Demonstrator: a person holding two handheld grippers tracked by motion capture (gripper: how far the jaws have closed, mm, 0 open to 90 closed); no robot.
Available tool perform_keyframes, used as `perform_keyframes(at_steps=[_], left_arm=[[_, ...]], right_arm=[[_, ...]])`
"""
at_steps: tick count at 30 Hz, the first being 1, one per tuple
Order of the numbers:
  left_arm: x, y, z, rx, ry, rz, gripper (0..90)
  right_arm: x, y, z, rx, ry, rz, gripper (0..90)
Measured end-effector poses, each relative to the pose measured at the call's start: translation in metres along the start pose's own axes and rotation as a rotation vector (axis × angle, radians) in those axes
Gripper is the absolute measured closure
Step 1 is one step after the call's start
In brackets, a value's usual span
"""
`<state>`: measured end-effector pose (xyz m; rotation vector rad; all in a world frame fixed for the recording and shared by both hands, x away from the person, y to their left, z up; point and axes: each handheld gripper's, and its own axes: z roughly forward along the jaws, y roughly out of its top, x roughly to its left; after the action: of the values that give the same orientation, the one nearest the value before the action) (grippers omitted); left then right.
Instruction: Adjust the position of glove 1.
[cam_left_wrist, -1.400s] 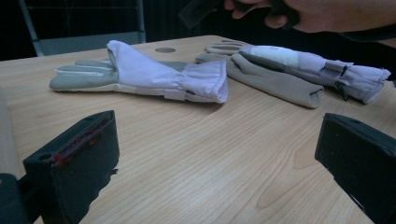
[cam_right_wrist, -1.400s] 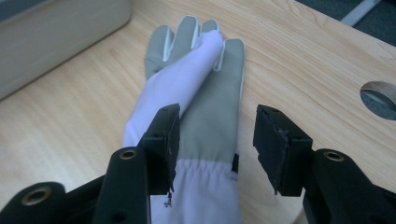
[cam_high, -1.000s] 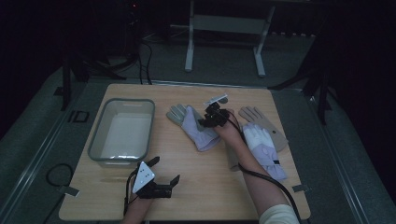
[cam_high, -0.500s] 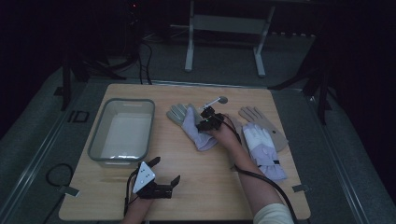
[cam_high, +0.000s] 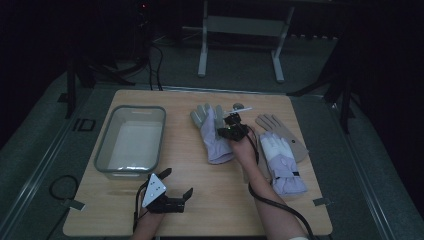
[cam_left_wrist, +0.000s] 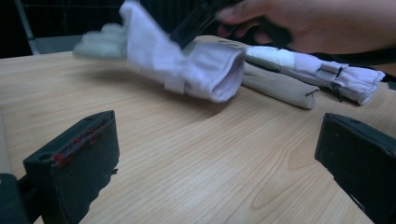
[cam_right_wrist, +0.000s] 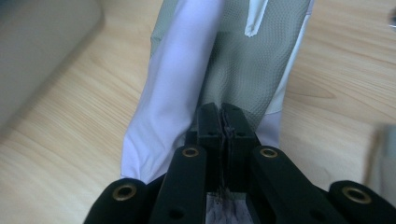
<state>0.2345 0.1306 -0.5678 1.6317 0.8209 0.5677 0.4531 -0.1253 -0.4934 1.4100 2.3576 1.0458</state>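
The right gripper (cam_high: 231, 126) – jaws having just been closing – is pinching the lavender glove (cam_high: 214, 137) mid-table on the pale wooden tabletop (cam_high: 200, 200); the left gripper (cam_high: 175, 186) is resting spread near the front edge, dark room surrounding.

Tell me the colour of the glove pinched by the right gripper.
Pale lilac glove with a grey textured palm, clearest in the right gripper view.

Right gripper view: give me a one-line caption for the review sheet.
Right tongs pinched shut on the fabric of a lavender-and-grey glove over the wooden table.
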Motion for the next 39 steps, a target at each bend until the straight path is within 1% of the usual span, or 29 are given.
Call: perform_keyframes(at_steps=[1,2,3,6,8,9,12,13,14,16,17,18,19,20,21,23,25,27,28,30,32,35,36,37,38,39], left_arm=[[0.000,0.000,0.000,-0.002,0.002,-0.001,0.0],[0.000,0.000,0.000,-0.003,0.002,0.000,0.0],[0.000,0.000,0.000,-0.002,0.002,0.002,0.0],[-0.001,0.000,0.000,-0.005,0.004,0.004,0.0],[-0.001,0.000,0.000,-0.005,0.007,0.006,0.0],[-0.002,0.000,0.000,-0.005,0.007,0.007,0.0],[-0.002,0.000,0.001,-0.006,0.006,0.003,0.0],[-0.002,0.000,0.000,-0.007,0.005,0.002,0.0],[-0.002,0.000,0.000,-0.006,0.005,0.001,0.0],[-0.002,0.000,0.001,-0.004,0.005,0.004,0.0],[-0.002,0.000,0.001,-0.004,0.005,0.004,0.0],[-0.002,0.000,0.001,-0.002,0.005,0.007,0.0],[-0.003,0.000,0.001,-0.003,0.004,0.010,0.0],[-0.003,0.000,0.001,-0.003,0.004,0.011,0.0],[-0.003,0.000,0.001,-0.003,0.005,0.010,0.0],[-0.003,0.000,0.001,-0.003,0.004,0.009,0.0],[-0.002,0.000,0.001,-0.002,0.005,0.006,0.0],[-0.002,0.000,0.001,-0.003,0.005,0.003,0.0],[-0.002,0.000,0.001,-0.004,0.005,0.001,0.0],[-0.002,0.000,0.001,-0.006,0.003,0.000,0.0],[-0.002,0.000,0.000,-0.007,0.004,0.001,0.0],[-0.002,0.000,0.000,-0.006,0.008,0.006,0.0],[-0.002,0.000,0.000,-0.006,0.008,0.006,0.0],[-0.002,0.000,0.001,-0.006,0.008,0.004,0.0],[-0.002,0.000,0.001,-0.005,0.008,0.003,0.0],[-0.002,0.000,0.001,-0.004,0.007,0.003,0.0]], right_arm=[[0.000,-0.003,-0.008,-0.028,0.000,0.030,87.6],[0.002,-0.005,-0.015,-0.045,-0.016,0.035,87.6],[0.005,-0.007,-0.022,-0.061,-0.042,0.034,87.6],[0.010,-0.018,-0.042,-0.093,-0.073,0.066,87.6],[0.011,-0.025,-0.050,-0.103,-0.071,0.086,87.6],[0.011,-0.029,-0.054,-0.113,-0.083,0.105,87.6],[0.013,-0.045,-0.063,-0.143,-0.093,0.146,87.5],[0.015,-0.049,-0.063,-0.144,-0.088,0.150,87.5],[0.015,-0.054,-0.064,-0.146,-0.083,0.167,87.5],[0.016,-0.064,-0.064,-0.146,-0.093,0.193,87.5],[0.016,-0.064,-0.064,-0.146,-0.093,0.193,87.5],[0.016,-0.069,-0.063,-0.148,-0.084,0.214,87.5],[0.015,-0.077,-0.057,-0.130,-0.100,0.211,87.5],[0.014,-0.080,-0.054,-0.127,-0.096,0.218,87.4],[0.012,-0.082,-0.052,-0.123,-0.101,0.232,87.5],[0.009,-0.084,-0.046,-0.114,-0.098,0.243,87.4],[0.009,-0.086,-0.038,-0.101,-0.111,0.241,87.1],[0.007,-0.090,-0.029,-0.094,-0.106,0.266,86.6],[0.007,-0.092,-0.025,-0.086,-0.113,0.265,86.0],[0.006,-0.095,-0.021,-0.082,-0.129,0.247,84.6],[0.005,-0.095,-0.020,-0.077,-0.127,0.237,82.0],[0.005,-0.091,-0.022,-0.057,-0.125,0.212,73.6],[0.005,-0.091,-0.022,-0.057,-0.125,0.212,73.6],[0.004,-0.089,-0.024,-0.050,-0.119,0.204,71.4],[0.003,-0.086,-0.029,-0.058,-0.123,0.176,66.1],[0.002,-0.083,-0.032,-0.062,-0.127,0.150,65.5]])
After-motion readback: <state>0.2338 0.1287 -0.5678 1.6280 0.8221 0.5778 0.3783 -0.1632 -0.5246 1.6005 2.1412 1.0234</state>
